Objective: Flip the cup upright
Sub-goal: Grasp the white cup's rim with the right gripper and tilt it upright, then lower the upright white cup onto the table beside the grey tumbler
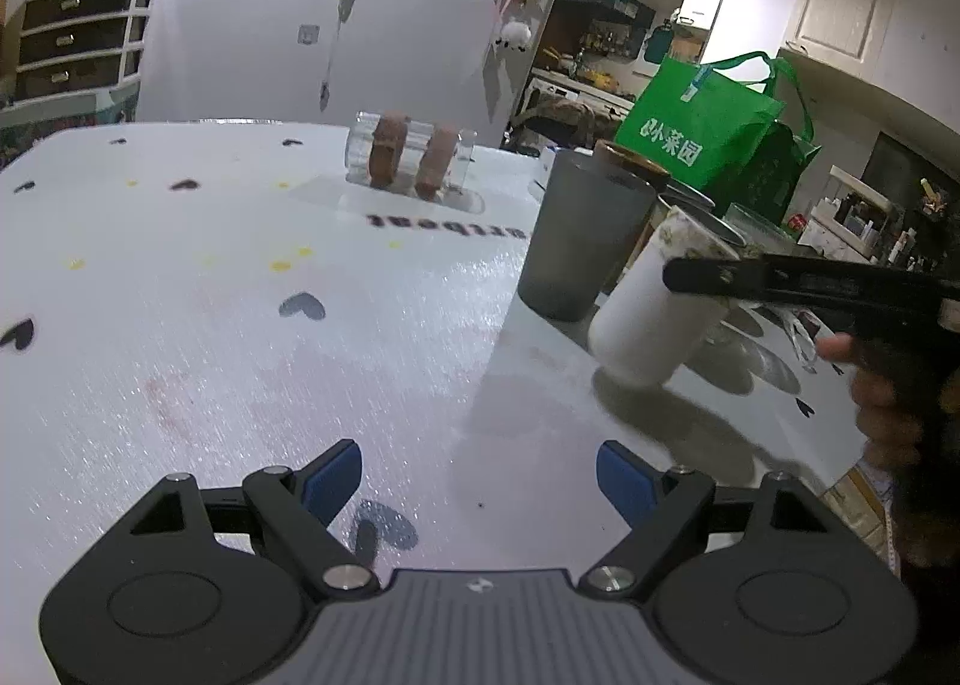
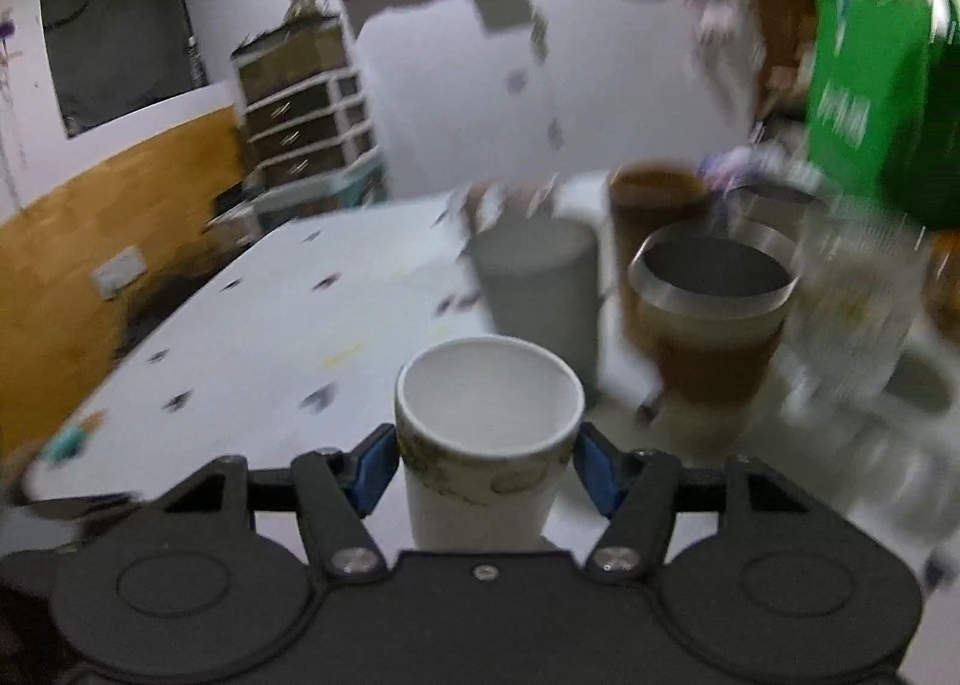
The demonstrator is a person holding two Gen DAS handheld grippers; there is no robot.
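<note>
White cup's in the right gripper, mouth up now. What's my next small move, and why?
Probably lower it to level and set its base flat. The white cup sits gripped in the right gripper, tilted, base barely off the table, close beside the grey cup.

In the left wrist view, the cup [image 1: 654, 313] sits right of centre, tilted, between the fingers of the right claw [image 1: 678, 274] above the bench [image 1: 240, 325]. A tumbler [image 1: 579, 235] stands just behind it to the left, a bag [image 1: 714, 133] farther back. The left claw [image 1: 480, 475] fills the lower frame.
</note>
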